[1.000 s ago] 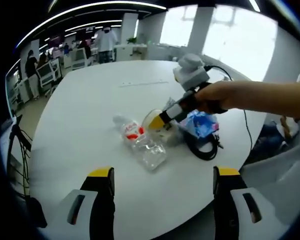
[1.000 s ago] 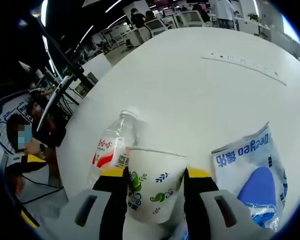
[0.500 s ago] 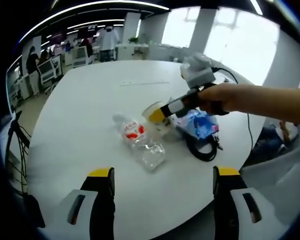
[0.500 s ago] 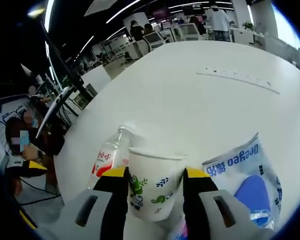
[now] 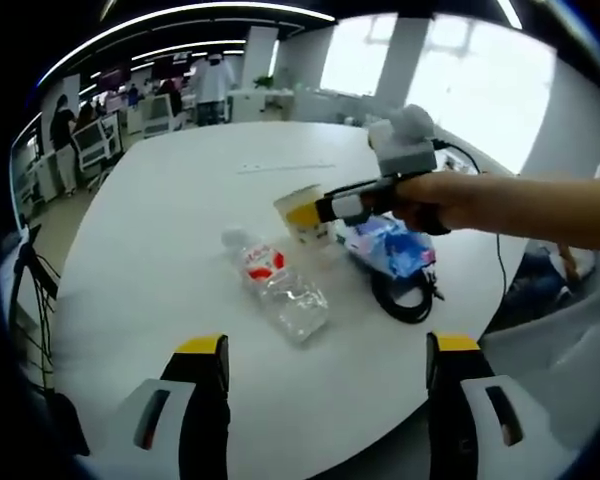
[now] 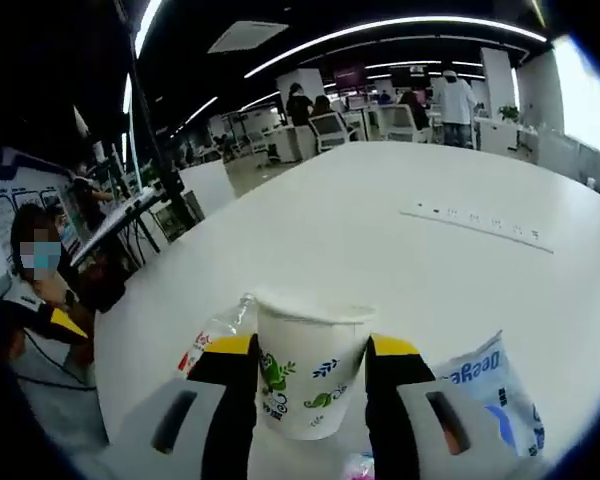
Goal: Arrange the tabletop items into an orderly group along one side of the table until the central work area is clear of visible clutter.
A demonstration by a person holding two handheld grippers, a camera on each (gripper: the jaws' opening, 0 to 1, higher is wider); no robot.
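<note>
Spanning most of the left gripper view, a round white table (image 5: 180,200) is observed, with its near edge curving just beyond the left gripper (image 5: 327,400). That gripper's two jaws are set wide apart with nothing between them, and bare tabletop lies ahead of them.

The clutter is gathered right of the table's centre. A clear plastic bottle (image 5: 276,285) with a red label is seen lying on its side, its long axis running diagonally, cap end pointing away toward the far left and base toward the near edge. Just beside it to the right, a blue and white packet (image 5: 388,246) lies flat, and a coiled black cable (image 5: 408,297) rests against the packet's near side, close to the right-hand table edge. A long slim strip (image 5: 285,166) is noted well apart from the group on the far half of the table, where the surface is otherwise bare.

The right gripper (image 5: 302,212), held by a hand (image 5: 442,198), is seen reaching in from the right, with a paper cup (image 5: 302,210) clamped between its jaws. In the right gripper view the paper cup (image 6: 309,372) is upright with its mouth uppermost, gripped on both sides by the right gripper (image 6: 309,385); it appears raised off the surface, above the bottle (image 6: 218,331) and the packet (image 6: 488,390), though contact underneath cannot be judged. Chairs and desks stand beyond the far table edge.
</note>
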